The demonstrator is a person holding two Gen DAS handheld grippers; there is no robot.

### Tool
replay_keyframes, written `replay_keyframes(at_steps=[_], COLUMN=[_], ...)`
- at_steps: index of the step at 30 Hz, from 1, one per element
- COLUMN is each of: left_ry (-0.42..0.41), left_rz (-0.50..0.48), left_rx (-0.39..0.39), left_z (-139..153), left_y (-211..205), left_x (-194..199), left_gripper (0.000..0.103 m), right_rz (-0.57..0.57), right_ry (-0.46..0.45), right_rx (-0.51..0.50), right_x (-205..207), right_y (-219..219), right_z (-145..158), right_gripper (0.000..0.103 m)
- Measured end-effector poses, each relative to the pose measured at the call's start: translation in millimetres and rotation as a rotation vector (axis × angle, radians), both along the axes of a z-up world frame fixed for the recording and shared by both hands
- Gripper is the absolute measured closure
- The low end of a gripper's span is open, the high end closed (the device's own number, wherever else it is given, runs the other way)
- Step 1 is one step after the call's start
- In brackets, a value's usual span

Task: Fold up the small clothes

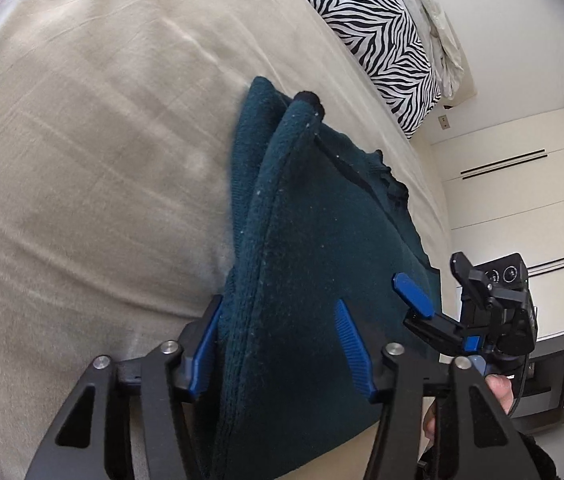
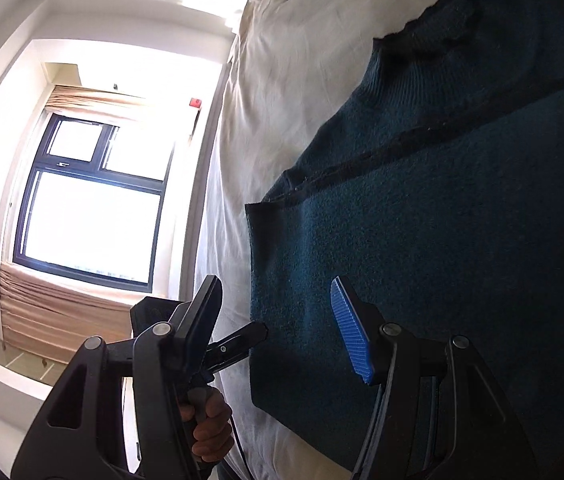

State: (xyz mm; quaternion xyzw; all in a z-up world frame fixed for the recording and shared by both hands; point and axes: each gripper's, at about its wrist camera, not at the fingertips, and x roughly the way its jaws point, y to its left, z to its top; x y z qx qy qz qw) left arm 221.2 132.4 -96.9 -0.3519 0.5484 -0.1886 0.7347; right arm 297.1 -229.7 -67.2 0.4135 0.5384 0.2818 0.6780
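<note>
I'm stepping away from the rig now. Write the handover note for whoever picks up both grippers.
Left gripper: jaws open, astride a folded edge of the dark teal knit garment, fabric between the fingers but not pinched.
Right gripper: jaws open, at the garment's near edge, holding nothing; in the left wrist view it sits just to the right.
Garment: lies on the beige bed sheet, already doubled over, layered edges showing. Zebra-print pillow at the bed's far end.
Done: at least one fold.
Left: probably one more fold, then smooth it flat; how much remains is hard to judge from here.
</note>
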Motion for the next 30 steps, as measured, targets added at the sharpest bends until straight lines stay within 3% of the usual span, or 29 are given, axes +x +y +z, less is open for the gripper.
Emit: replay_keyframes(at_steps=[2,5,15,23,27,30], left_ry=[0.016,0.029,-0.031,-0.124,-0.111,-0.085], left_rz=[0.002,-0.005,-0.026,-0.138,-0.196,-0.229], left_rx=[0.007,-0.017,-0.039,-0.035,-0.045,-0.032], left_z=[-3,-6,32,82,77,56], left_y=[2,4,-21,-114,-177,-227], left_x=[2,3,8,19,23,21], left_gripper=[0.074,0.081,0.086,0.086,0.087,0.087], right_rz=[0.002,-0.019,-0.074,-0.181,-0.248,-0.309], right_ry=[0.026,0.034,0.033,0.011,0.005,0.028], right_rx=[-0.024,0.004,0.106,0.238,0.294,0.333], right_x=[0,7,-1,-12,-22,-34], right_y=[3,-2,-40,-113,-164,-202], right_z=[-9,-25,-14,-4,-5,-15], right_gripper=[0.046,0.048,0.048,0.046,0.046,0.040])
